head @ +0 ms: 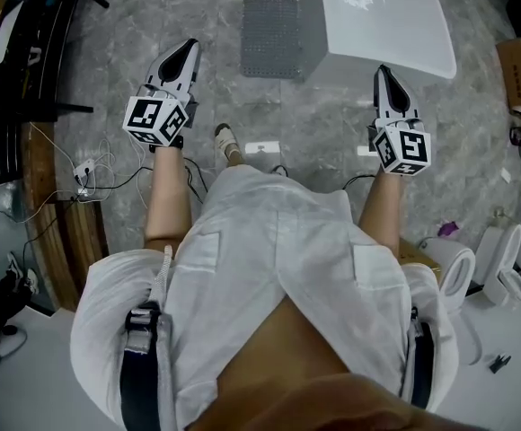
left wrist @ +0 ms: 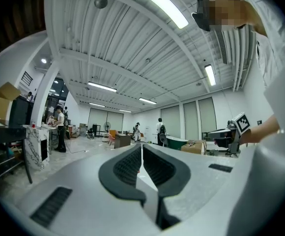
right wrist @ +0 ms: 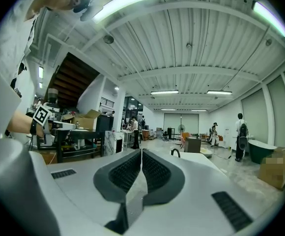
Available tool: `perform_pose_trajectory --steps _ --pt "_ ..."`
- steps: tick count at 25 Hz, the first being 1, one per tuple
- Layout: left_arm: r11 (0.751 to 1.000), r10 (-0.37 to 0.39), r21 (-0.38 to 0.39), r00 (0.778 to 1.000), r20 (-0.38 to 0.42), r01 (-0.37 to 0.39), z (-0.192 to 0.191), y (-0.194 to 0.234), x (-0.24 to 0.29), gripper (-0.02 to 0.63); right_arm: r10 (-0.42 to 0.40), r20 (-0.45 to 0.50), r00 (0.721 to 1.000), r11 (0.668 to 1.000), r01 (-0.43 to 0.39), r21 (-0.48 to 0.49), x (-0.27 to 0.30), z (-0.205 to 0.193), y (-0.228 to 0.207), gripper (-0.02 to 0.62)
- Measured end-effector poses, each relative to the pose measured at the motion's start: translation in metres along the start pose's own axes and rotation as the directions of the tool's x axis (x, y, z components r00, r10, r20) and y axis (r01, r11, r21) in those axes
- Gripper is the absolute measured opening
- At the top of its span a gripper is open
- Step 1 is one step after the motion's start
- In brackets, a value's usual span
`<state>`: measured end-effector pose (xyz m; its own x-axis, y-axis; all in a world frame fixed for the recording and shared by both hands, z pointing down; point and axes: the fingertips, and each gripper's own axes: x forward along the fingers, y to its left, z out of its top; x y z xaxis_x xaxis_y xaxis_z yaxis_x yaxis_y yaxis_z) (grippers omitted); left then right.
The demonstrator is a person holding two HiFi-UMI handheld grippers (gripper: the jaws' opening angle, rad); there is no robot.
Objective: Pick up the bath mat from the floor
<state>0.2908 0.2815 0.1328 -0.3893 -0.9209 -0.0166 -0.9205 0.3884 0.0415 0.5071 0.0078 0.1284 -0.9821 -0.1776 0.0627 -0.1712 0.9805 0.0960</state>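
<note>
- Nearest: the person's white shirt point(head: 278, 268), with both forearms reaching out over the floor.
- Left gripper point(head: 187, 50): held at the near left and pointing away from the person. Jaws clenched together, nothing between them.
- Right gripper point(head: 384, 72): held at the near right and pointing the same way. Jaws likewise pressed together and empty.
- One shoe point(head: 225, 139) stands on the grey marbled floor point(head: 332, 124) between the two grippers.
- Loose cables point(head: 94, 173) lie on the floor at the left.
- Bath mat point(head: 271, 34): grey and dotted, lying flat on the floor beyond the grippers and between their lines, clear of both.
- The mat's right edge sits just beside a white glossy fixture point(head: 395, 21) at the far right.
</note>
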Motion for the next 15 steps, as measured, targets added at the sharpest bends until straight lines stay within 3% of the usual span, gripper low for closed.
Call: perform_pose_trajectory --steps 6,15 --pt "1.0 0.011 -0.001 1.0 -0.019 -0.011 -0.003 0.04 0.004 0.017 0.011 -0.011 1.0 1.0 -0.011 0.018 0.045 0.0 0.01 0.029" --pt "0.999 0.038 -0.018 0.999 -0.02 -0.038 0.0 0.134 0.022 0.017 0.05 -0.045 0.998 0.999 -0.049 0.02 0.145 0.005 0.039 0.031"
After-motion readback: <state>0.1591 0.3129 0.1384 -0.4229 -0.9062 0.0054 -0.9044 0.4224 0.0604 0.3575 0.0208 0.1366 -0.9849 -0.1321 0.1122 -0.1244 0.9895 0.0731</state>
